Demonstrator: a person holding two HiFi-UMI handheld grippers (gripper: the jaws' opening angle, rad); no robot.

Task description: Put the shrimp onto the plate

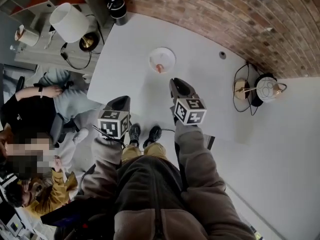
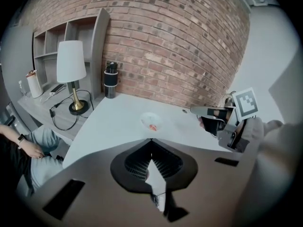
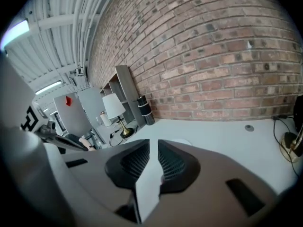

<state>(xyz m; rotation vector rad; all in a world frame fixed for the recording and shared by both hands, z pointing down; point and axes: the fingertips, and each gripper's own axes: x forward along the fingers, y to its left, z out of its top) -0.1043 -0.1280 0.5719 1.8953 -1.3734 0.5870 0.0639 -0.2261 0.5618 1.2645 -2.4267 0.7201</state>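
Tools: two, each with a marker cube, held side by side at the near edge of the white counter.
Left tool: the jaw tips meet and there is nothing between them.
Right tool: the jaws stand a narrow slit apart and are empty; it reaches farther over the counter than the left one.
Plate: one small round white plate, on the counter beyond both tools, closer to the right tool but apart from it.
Shrimp: one small orange-pink shrimp, lying on the plate toward its near rim and touching neither tool.
Hard to make out: the shrimp is too small for its shape to be read; in the right gripper view the jaws cover most of the plate and the shrimp cannot be seen.
Far corner: one black cylindrical container, standing by the red brick wall.
Lamps: two, a white-shaded brass lamp off the counter's left and a globe lamp on its right.
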